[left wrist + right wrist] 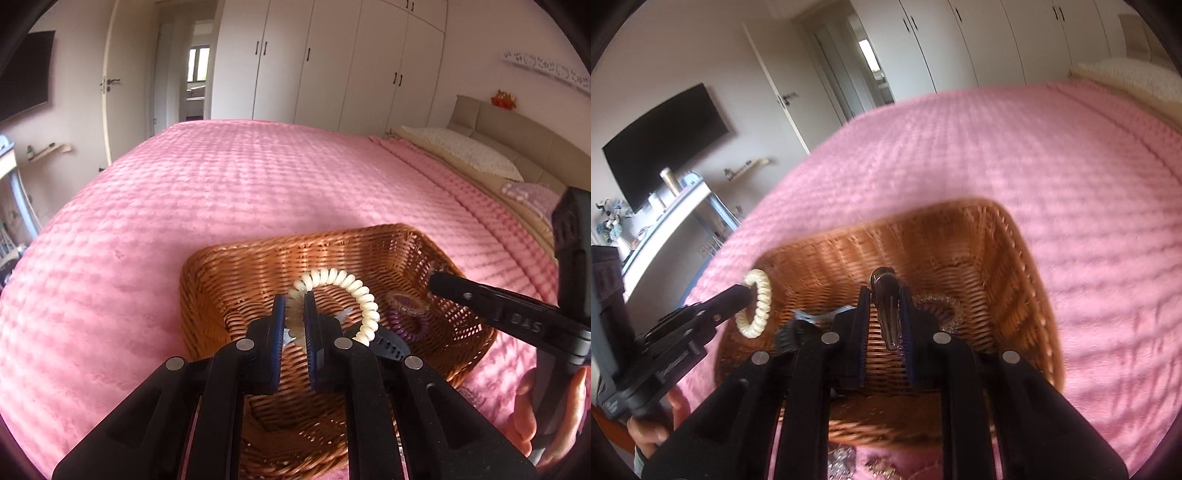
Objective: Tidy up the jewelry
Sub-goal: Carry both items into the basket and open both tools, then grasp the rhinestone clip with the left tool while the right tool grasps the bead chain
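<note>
A brown wicker basket (280, 254) (960, 236) stands on a pink bedspread (166, 206). My left gripper (294, 301) is shut on a cream spiral coil band (332, 275), which hangs over the basket's left part. In the right wrist view that left gripper (744, 291) comes in from the left with the cream coil (757, 310). My right gripper (884, 295) is shut on a dark metallic hair clip (882, 280) above the basket's inside. From the left wrist, the right gripper (437, 282) reaches in over the right wall. A purple coil band (402, 326) lies in the basket.
A glittery ring (936, 301) and a black item (391, 345) also lie in the basket. Sparkly pieces (842, 461) rest on the bedspread near its front wall. A hand (546, 406) grips the right tool. Pillows (461, 151) are at the far right.
</note>
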The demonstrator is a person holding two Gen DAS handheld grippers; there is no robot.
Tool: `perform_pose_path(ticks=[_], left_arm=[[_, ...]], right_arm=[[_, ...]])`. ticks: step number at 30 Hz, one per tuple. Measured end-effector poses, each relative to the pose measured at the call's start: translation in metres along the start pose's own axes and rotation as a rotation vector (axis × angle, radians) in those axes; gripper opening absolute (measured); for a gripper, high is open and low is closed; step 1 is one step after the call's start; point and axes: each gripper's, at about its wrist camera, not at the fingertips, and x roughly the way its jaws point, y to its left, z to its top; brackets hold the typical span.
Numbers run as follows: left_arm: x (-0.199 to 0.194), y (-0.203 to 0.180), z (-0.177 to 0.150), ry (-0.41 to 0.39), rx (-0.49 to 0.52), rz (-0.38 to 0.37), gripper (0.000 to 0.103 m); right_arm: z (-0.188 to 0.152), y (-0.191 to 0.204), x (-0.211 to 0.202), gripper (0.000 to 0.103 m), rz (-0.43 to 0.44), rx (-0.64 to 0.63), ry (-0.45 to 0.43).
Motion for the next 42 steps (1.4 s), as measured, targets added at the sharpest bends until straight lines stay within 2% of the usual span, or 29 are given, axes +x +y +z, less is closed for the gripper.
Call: perform_pose_path(ticks=[5, 10, 12, 14, 18, 24, 30, 34, 37, 42], left_arm=[[0.011, 0.001, -0.006, 0.021, -0.012, -0.002, 0.009], [0.013, 0.004, -0.007, 0.035, -0.022, -0.013, 0.010], [0.009, 0.004, -0.006, 0.031, -0.022, -0.011, 0.017], [0.003, 0.005, -0.006, 0.027, -0.032, -0.016, 0.041], [-0.033, 0.005, -0.009, -0.023, -0.056, -0.062, 0.042], [-0.099, -0.009, -0.021, -0.122, -0.040, -0.105, 0.049], [-0.135, -0.021, -0.047, -0.162, -0.042, -0.154, 0.049], [-0.144, -0.025, -0.066, -0.175, -0.043, -0.181, 0.051], [-0.143, -0.027, -0.079, -0.162, -0.041, -0.178, 0.058], [-0.120, -0.027, -0.101, -0.084, -0.054, -0.168, 0.059]], right_arm=[[-0.002, -0.007, 0.018, 0.014, -0.015, 0.024, 0.050], [-0.001, -0.010, 0.017, 0.015, 0.003, 0.040, 0.043], [-0.001, -0.010, 0.011, 0.021, -0.007, 0.034, 0.031], [-0.001, -0.009, 0.001, 0.031, -0.007, 0.027, 0.014], [-0.006, -0.005, -0.029, 0.039, 0.004, 0.009, -0.027], [-0.026, 0.002, -0.088, 0.039, 0.007, -0.043, -0.096], [-0.057, 0.002, -0.136, 0.039, -0.041, -0.078, -0.162], [-0.078, -0.003, -0.145, 0.039, -0.060, -0.080, -0.168], [-0.093, -0.007, -0.139, 0.039, -0.097, -0.089, -0.147], [-0.110, -0.018, -0.113, 0.039, -0.152, -0.097, -0.091]])
